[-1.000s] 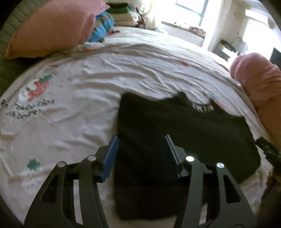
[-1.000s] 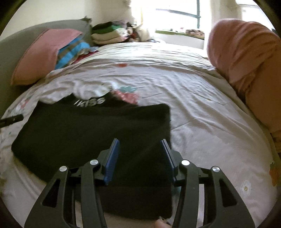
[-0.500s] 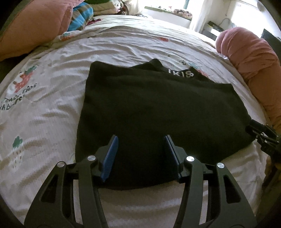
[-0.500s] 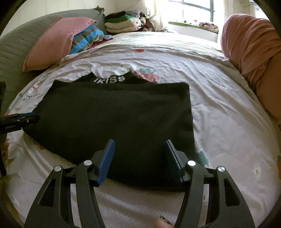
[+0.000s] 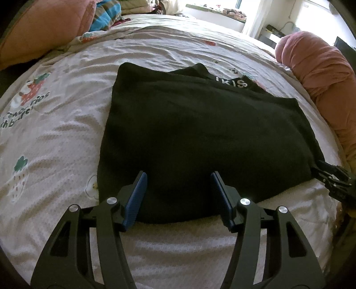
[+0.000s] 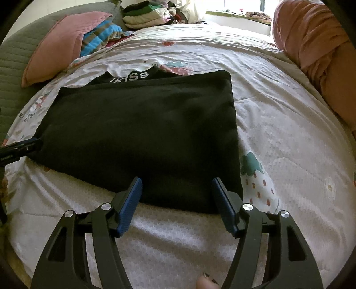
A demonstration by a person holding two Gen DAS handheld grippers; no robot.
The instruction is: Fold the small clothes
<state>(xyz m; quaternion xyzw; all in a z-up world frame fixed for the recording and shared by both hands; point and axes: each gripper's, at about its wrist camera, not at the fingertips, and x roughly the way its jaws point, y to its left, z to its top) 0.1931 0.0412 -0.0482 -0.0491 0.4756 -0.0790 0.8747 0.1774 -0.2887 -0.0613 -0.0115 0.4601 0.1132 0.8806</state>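
Both views drew back; black garment [image 5: 200,137] flat on bedspread [image 5: 55,137].

A white bedspread [image 6: 278,124] printed with strawberries and small clouds covers the bed. At its far left a pink pillow [image 6: 57,46] leans on a grey-green quilted headboard [image 6: 15,57], with striped blue cloth [image 6: 100,37] beside it and a stack of folded clothes [image 6: 144,15] behind. A window [image 5: 222,4] glares beyond.

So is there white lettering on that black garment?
Yes, the right wrist view shows white letters along the far edge of the black garment lying on the bedspread.
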